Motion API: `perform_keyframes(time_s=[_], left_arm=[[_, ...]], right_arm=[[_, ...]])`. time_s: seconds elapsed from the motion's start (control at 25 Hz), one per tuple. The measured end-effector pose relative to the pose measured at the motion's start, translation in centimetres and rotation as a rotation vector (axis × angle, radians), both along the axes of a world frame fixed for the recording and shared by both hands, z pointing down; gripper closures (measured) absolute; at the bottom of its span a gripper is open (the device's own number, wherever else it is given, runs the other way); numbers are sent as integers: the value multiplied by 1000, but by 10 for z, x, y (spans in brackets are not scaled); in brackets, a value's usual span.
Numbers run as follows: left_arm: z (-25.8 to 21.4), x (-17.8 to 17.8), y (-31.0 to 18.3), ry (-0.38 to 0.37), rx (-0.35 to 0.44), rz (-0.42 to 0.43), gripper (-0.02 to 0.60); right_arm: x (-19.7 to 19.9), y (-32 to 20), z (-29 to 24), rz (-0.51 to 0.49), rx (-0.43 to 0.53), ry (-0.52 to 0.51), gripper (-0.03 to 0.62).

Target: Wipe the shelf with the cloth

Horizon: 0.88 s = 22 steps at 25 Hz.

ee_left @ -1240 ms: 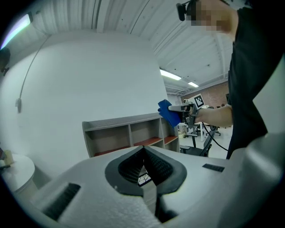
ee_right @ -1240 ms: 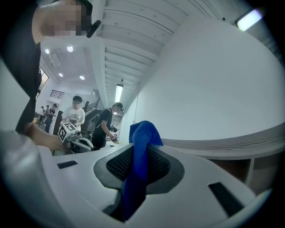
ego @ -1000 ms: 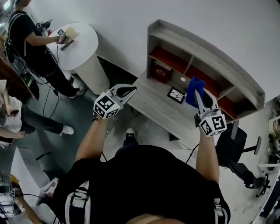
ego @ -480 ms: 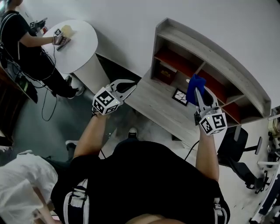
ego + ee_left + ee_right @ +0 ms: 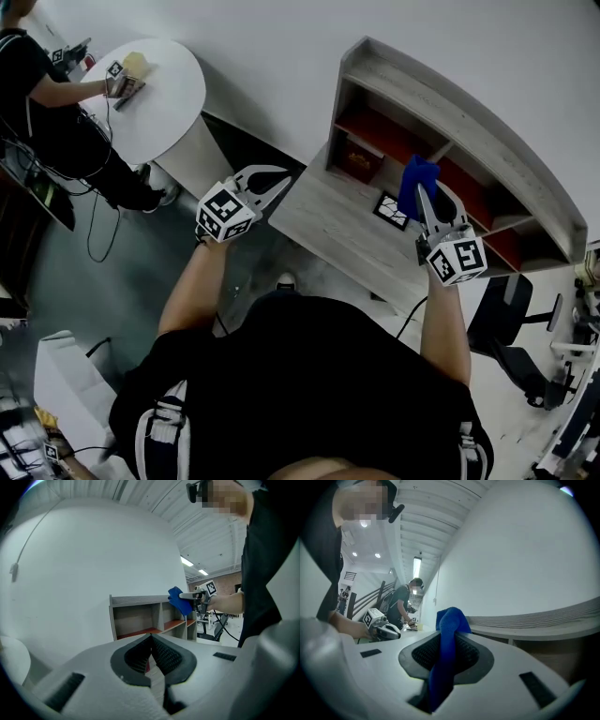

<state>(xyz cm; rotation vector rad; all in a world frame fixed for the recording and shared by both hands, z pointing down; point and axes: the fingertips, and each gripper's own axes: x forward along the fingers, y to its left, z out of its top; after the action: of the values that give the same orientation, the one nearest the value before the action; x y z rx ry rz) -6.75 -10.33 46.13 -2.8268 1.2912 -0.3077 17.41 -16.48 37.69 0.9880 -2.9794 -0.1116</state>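
right jaws: my right gripper (image 5: 424, 199) is pinched on the blue cloth (image 5: 417, 178). the cloth bunches out past the tips and trails back between the pads.
left jaws: my left gripper (image 5: 279, 180) is closed tip to tip with nothing in it. it hangs just off the counter's left front corner.
cloth: raised above the counter (image 5: 328, 220), near its back edge, in front of the shelf's middle dividers. i cannot tell whether it touches the wood.
shelf: the grey shelf (image 5: 441, 98) with red boards inside stands along the counter's back edge. its long axis runs with that edge.
other things: a brown box (image 5: 359, 155) sits in the left lower bay, and a dark tile (image 5: 392, 208) lies on the counter just left of the cloth.
relation that matters: the shelf lies straight ahead of my right jaws, past the cloth. my right hand is much the nearer, and my left is well apart from it.
step in hand, as i judge it: bringing the cloth up to the shelf, with wiping not yet under way.
next move calls for: pressing the cloth forward onto a board, then sweeping along the long axis, minding the box.
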Motion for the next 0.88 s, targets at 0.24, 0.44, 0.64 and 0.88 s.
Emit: perform_keyframes(time_s=[0.24,0.44,0.64,0.88], left_arm=[[3,-18,-22,10,-13,17,565],[2,-36,-37,17,-20,36,565],[3,-59,-54,27,-35,51,565],[-7,-80,-77,19,-11,91,565]], right_arm=[[-19,-20,2,14,-17,6,520],[-41,-33,0,28,-21,12,520],[-62,-48,1,49,-28,20,520],[-80,-64,-4,90,-23,21,520]])
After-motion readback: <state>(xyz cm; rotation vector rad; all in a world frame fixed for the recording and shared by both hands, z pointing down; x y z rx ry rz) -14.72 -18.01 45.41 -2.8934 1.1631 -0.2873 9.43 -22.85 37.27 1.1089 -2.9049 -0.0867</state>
